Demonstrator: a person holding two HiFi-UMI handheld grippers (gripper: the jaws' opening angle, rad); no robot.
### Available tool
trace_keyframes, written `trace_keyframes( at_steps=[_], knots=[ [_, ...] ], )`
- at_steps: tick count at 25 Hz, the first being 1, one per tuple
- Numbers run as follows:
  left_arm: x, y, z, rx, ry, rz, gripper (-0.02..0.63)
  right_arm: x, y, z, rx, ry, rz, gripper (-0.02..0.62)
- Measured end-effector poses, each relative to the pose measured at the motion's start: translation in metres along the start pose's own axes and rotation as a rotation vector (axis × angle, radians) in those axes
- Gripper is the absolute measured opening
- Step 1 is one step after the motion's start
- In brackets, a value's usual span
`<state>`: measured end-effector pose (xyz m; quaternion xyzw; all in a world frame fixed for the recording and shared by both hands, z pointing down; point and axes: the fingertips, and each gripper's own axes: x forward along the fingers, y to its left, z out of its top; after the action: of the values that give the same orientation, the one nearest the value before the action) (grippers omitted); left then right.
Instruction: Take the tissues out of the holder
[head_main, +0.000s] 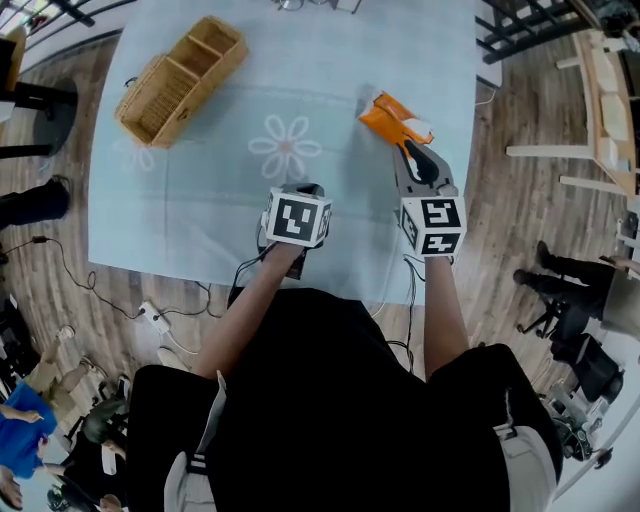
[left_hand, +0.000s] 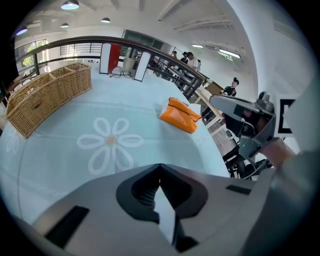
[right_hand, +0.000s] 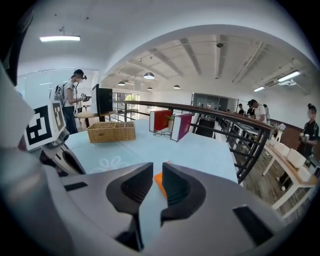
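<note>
On the worktop (head_main: 190, 210), the orange tissue holder (head_main: 392, 115) is laid right of the flower print (head_main: 286, 146), with the right tongs (head_main: 408, 152) held slightly open there, likely to grab it, and the left tongs (left_hand: 160, 169) held shut, empty, near the flower.

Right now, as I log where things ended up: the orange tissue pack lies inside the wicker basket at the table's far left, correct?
Not quite. The orange tissue pack lies on the blue tablecloth, not inside the wicker basket, which does stand at the table's far left. The head view shows the pack right of the flower print, just ahead of the right gripper.
</note>
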<state>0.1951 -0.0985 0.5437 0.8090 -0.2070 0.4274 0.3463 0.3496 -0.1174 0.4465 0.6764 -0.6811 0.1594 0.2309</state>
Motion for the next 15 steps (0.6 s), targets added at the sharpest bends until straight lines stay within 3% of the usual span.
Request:
trace_keyframes(
  at_steps=[15],
  knots=[
    [0.004, -0.056, -0.017, 0.114, 0.003, -0.046, 0.012, -0.063, 0.017, -0.059, 0.21, 0.086, -0.041, 0.013]
  ],
)
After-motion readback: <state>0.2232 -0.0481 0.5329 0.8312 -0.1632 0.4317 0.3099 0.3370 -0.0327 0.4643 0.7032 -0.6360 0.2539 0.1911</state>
